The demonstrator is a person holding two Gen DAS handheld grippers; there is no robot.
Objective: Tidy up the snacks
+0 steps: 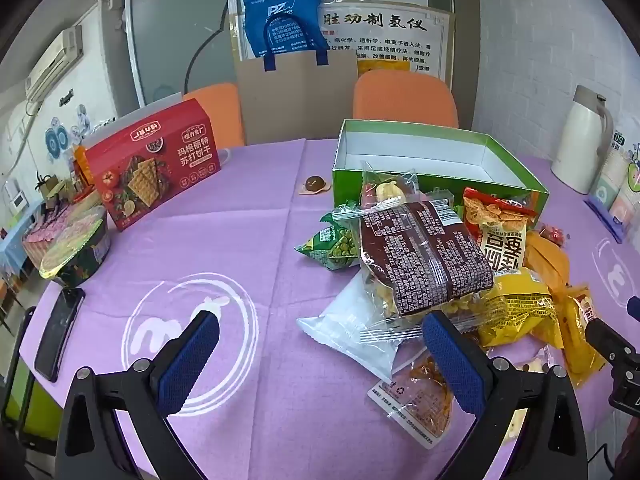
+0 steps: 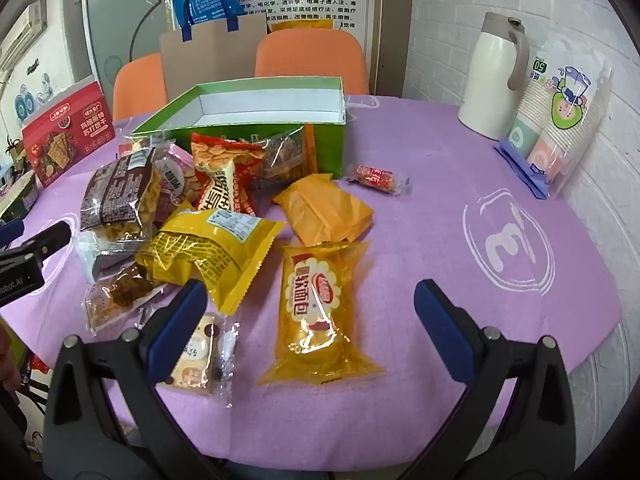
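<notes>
Here, soft-bread packet [image 2: 318,312] lengthwise toward green box [image 2: 256,120], seemingly between open jaws

One green box [image 2: 256,120]; one red cracker box [image 1: 154,162]; two orange chairs [image 1: 404,96]; one thermos jug [image 2: 494,80].

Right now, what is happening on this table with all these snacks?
A person holds a two-finger gripper in each hand over a purple table and is about to sort snacks. Both the left gripper and the right gripper are open and hold nothing. A pile of snack packets lies loose in front of an open green box, which looks empty inside. A yellow bread packet lies between the right gripper's fingers, not gripped. Nothing seems packed yet.
</notes>
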